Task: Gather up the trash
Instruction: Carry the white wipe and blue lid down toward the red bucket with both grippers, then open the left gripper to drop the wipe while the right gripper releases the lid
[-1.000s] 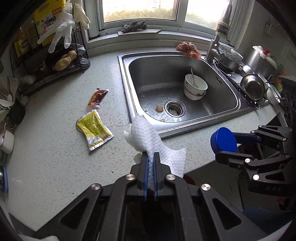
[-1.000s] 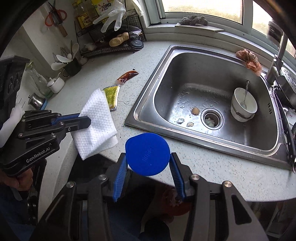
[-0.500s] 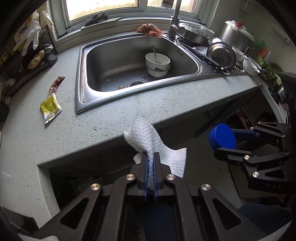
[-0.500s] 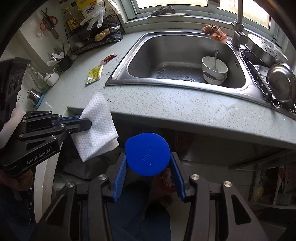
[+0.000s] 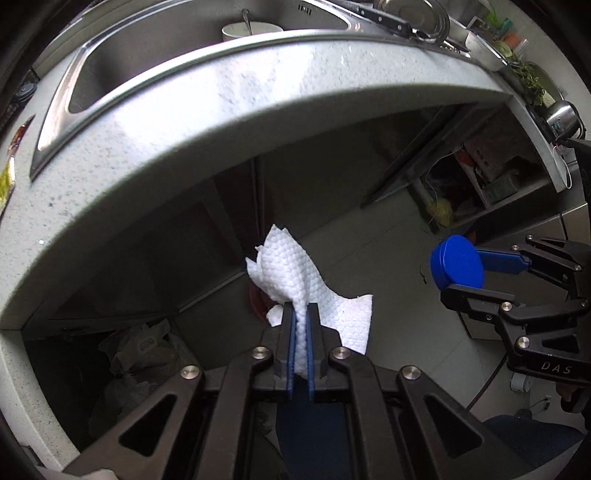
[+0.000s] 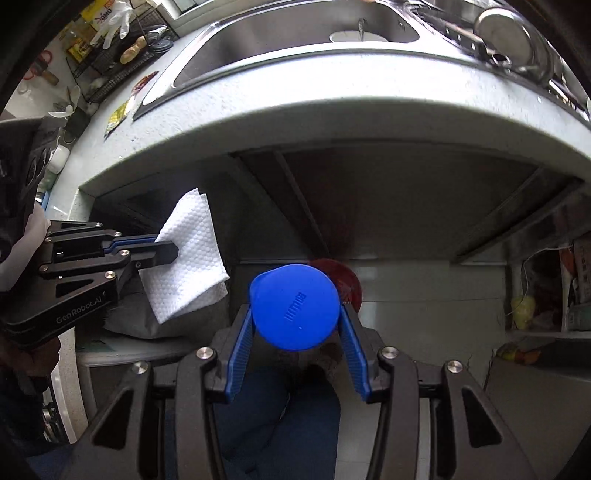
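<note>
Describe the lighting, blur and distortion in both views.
Left wrist: fisheye bows the counter edge into an arc; the countertop is bright, the space beneath dim; the paper towel is sharp. Right wrist: same bowing; the blue lid is sharp, the cabinet recess dark.

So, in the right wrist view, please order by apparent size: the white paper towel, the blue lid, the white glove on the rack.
1. Blue lid and white paper towel: alike, and the lid is nearer, so unsure.
2. White glove, smallest, but farthest away.
</note>
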`<state>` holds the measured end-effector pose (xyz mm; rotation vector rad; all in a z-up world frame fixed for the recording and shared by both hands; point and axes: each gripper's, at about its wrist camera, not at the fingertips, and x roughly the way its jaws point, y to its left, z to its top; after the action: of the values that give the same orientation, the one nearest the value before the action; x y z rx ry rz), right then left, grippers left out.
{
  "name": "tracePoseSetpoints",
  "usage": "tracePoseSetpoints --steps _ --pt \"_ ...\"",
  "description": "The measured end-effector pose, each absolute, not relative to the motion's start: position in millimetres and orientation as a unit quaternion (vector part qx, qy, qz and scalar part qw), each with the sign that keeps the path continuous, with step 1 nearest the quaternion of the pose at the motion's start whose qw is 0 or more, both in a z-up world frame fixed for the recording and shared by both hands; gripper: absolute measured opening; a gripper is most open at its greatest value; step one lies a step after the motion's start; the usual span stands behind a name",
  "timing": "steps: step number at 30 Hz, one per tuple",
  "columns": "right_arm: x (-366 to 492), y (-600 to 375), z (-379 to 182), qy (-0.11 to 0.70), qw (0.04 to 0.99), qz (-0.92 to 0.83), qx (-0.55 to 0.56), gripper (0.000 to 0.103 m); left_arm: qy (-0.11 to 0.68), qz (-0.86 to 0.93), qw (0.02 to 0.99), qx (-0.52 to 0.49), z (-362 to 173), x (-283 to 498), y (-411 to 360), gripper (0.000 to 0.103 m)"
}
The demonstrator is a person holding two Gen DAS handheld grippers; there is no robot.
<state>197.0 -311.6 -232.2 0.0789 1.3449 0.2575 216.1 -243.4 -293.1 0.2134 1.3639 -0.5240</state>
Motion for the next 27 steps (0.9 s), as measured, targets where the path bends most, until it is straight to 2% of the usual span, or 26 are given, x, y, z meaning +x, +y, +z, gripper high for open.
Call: tracePoseSetpoints --steps 13,27 --pt "204.2 -346.5 -336.6 0.650 0.752 0.095 0.063 0.044 0.663 -0.261 0.695 0.095 -413.8 229.6 -269.8 0.004" --pt "221.2 -375.9 -497.0 0.644 0.756 0.092 0.069 0.044 0.676 -0.270 0.680 0.089 -580.4 240.3 -289.0 0.004"
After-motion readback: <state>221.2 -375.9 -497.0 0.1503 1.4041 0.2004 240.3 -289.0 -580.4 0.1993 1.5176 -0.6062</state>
